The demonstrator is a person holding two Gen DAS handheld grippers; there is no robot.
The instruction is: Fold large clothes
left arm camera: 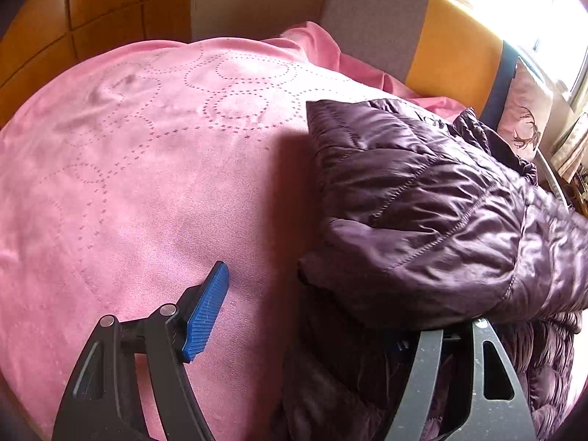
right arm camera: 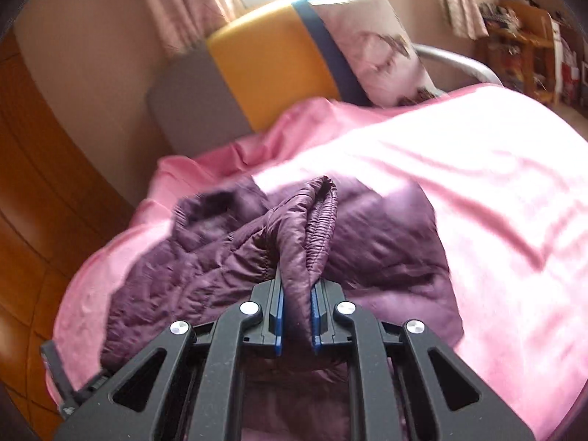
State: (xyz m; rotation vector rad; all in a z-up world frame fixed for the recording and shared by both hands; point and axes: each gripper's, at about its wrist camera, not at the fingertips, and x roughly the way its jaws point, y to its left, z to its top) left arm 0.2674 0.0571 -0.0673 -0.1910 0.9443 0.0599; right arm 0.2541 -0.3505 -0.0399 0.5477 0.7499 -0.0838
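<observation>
A dark purple quilted jacket (left arm camera: 422,198) lies bunched on a pink bedspread (left arm camera: 128,169). In the left wrist view my left gripper (left arm camera: 305,316) is open wide; its left blue pad (left arm camera: 207,312) rests over the bedspread and its right finger is hidden under the jacket's folded edge. In the right wrist view my right gripper (right arm camera: 297,316) is shut on a fold of the jacket (right arm camera: 305,242) near its ribbed hem and holds it up from the rest of the jacket on the bedspread (right arm camera: 496,202).
A grey and yellow headboard (right arm camera: 264,58) with a navy stripe stands behind the bed. A pale printed pillow (right arm camera: 375,40) leans on it. Wooden floor (right arm camera: 33,220) lies to the left. A cluttered wooden shelf (right arm camera: 529,47) stands at far right.
</observation>
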